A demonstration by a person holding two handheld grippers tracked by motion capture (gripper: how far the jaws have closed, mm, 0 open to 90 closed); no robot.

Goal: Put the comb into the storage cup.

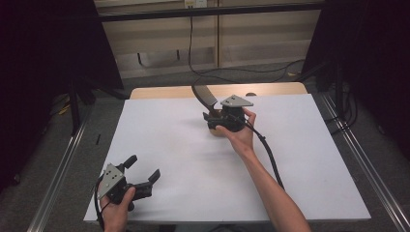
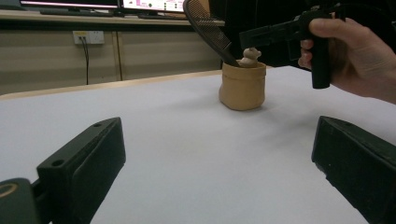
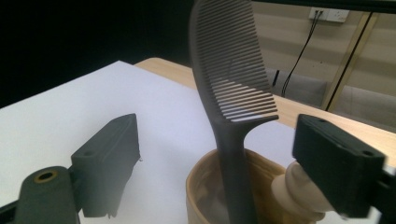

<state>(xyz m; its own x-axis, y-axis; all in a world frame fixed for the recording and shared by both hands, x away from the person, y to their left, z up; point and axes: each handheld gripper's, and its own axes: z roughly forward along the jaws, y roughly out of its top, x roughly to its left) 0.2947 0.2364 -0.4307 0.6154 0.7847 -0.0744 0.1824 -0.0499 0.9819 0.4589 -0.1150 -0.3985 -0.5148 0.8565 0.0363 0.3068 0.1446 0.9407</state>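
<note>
While the left hand-held gripper (image 1: 143, 172) rests at the near left corner of the white surface (image 1: 169, 145), its two black jaws stand wide apart with nothing between them — the person's left hand (image 1: 116, 208) wraps its body from the bottom edge of the high view. In the left gripper view the same jaws rise at either side of the frame, parted over bare white surface.

Farther in, past the middle of the surface, the person's right hand (image 1: 241, 133) holds the right hand-held gripper (image 1: 211, 115), its grey three-cornered plate (image 1: 235, 101) on top and its black cable (image 1: 268, 154) trailing back along the forearm. Its jaws are open and grip nothing; in the right gripper view they stand on either side of a black comb (image 3: 233, 84), clear of it.

The comb stands handle-down in a small tan cup (image 2: 243, 86) — teeth at the top, leaning toward the far left in the high view. Beside the handle in the cup sits a pale, rounded object (image 3: 299, 191), partly hidden by the right-hand jaw in the right gripper view; what it is cannot be told. The cup stands on the white surface just below the gripper.

Beyond the surface's far edge a strip of wooden tabletop (image 1: 169, 91) shows, then cables (image 1: 241, 71) on the floor and a pale panelled wall (image 1: 164, 34).
</note>
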